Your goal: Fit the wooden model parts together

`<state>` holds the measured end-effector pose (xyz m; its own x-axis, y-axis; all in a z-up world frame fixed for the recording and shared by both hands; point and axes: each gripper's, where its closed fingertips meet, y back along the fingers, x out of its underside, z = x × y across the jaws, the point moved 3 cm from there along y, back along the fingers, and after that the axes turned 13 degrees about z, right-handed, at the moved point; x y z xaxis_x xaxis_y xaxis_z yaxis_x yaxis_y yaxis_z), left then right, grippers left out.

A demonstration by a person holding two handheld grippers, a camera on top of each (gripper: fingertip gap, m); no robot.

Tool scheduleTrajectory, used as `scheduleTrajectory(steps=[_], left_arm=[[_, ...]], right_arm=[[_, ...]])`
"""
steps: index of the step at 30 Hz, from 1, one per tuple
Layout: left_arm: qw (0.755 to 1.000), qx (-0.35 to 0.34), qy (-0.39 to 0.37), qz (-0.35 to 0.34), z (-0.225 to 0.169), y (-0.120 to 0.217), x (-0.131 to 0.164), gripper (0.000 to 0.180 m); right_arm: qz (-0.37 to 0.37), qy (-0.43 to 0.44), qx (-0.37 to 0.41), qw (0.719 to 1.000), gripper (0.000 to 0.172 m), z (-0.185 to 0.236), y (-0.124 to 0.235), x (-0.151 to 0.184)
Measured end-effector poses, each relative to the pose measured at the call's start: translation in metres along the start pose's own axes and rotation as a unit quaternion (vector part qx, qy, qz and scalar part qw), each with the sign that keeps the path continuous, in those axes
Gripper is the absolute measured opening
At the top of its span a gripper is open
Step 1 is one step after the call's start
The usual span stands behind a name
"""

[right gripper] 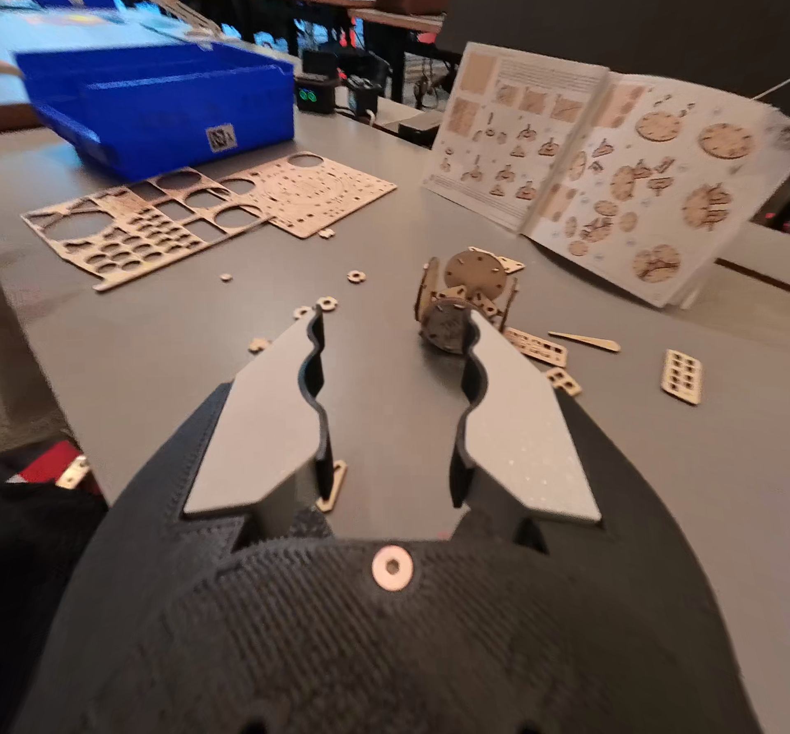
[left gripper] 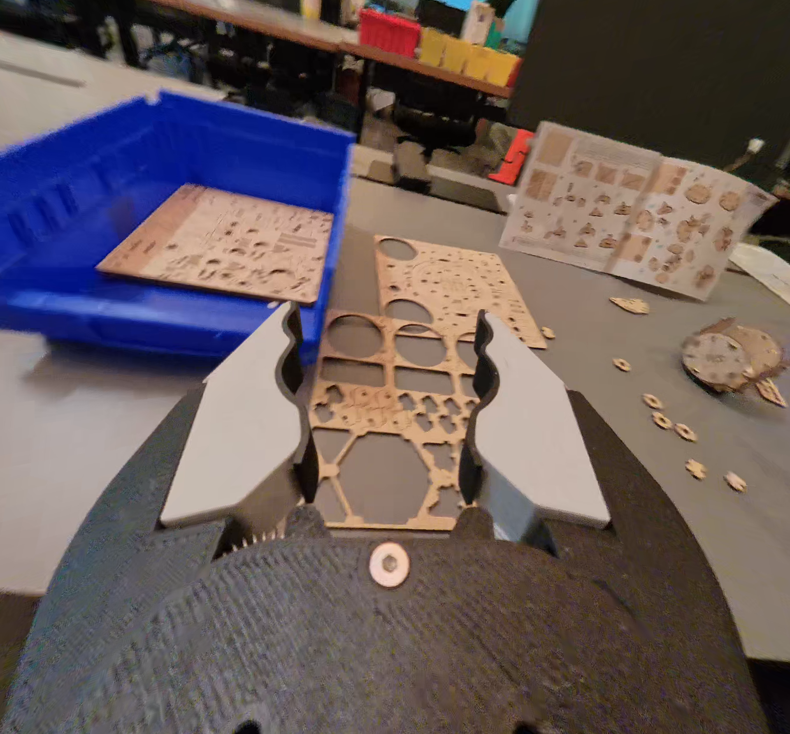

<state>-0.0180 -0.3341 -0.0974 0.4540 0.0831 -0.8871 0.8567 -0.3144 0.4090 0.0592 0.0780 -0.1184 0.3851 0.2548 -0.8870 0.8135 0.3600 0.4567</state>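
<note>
Grey bench (right gripper: pixel 384 393) | my left gripper (left gripper: pixel 387 320) wide, bare — above punched wooden sheet (left gripper: pixel 384 410) | right gripper (right gripper: pixel 395 324) wide, bare — wooden model (right gripper: pixel 466 307) just beyond | blue bin (left gripper: pixel 128 201) farther left

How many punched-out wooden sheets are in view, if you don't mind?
3: one sheet in the blue bin, two overlapping on the grey table, a near sheet and a far sheet. Others may be hidden.
</note>
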Motion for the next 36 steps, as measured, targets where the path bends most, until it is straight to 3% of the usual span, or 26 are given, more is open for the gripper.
scheduleTrajectory(steps=[3, 5, 8, 10, 13, 17, 20, 24, 27, 30, 31, 36], left_arm=[[0.995, 0.083, -0.051, 0.018, -0.061, -0.007, 0.004, 0.070], [0.984, 0.133, -0.099, 0.068, -0.110, -0.024, 0.023, 0.070], [0.944, 0.143, -0.249, 0.165, -0.178, -0.053, 0.068, 0.077], [0.921, 0.159, -0.311, 0.172, -0.211, -0.064, 0.083, 0.066], [0.894, 0.258, -0.312, 0.192, -0.249, -0.066, 0.097, 0.028], [0.839, 0.359, -0.281, 0.298, -0.273, -0.068, 0.122, 0.028], [0.814, 0.377, -0.280, 0.342, -0.280, -0.070, 0.138, 0.028], [0.813, 0.328, -0.310, 0.368, -0.277, -0.081, 0.151, 0.030], [0.814, 0.312, -0.323, 0.368, -0.277, -0.082, 0.152, 0.011], [0.812, 0.325, -0.305, 0.377, -0.278, -0.080, 0.152, 0.008], [0.814, 0.338, -0.295, 0.369, -0.281, -0.079, 0.149, 0.000], [0.829, 0.373, -0.247, 0.335, -0.286, -0.077, 0.131, 0.000]], right_arm=[[0.012, 0.015, 0.026, 0.999, 0.069, -0.006, 0.000, 0.002], [0.018, 0.008, 0.010, 1.000, 0.070, -0.003, -0.004, 0.007], [0.029, -0.008, -0.006, 1.000, 0.070, 0.000, -0.009, 0.013], [0.032, -0.007, -0.019, 0.999, 0.064, 0.003, -0.011, 0.015], [0.046, -0.011, -0.037, 0.998, 0.058, 0.006, -0.014, 0.022], [0.041, -0.035, -0.070, 0.996, 0.054, 0.009, -0.016, 0.025], [0.040, -0.037, -0.085, 0.995, 0.053, 0.009, -0.020, 0.026], [0.041, -0.034, -0.099, 0.994, 0.053, 0.006, -0.023, 0.027], [0.039, -0.038, -0.110, 0.992, 0.052, 0.003, -0.024, 0.027], [0.036, -0.038, -0.124, 0.991, 0.053, 0.001, -0.025, 0.025], [0.033, -0.034, -0.132, 0.990, 0.053, 0.003, -0.025, 0.024], [0.037, 0.004, -0.180, 0.983, 0.050, 0.016, -0.026, 0.024]])
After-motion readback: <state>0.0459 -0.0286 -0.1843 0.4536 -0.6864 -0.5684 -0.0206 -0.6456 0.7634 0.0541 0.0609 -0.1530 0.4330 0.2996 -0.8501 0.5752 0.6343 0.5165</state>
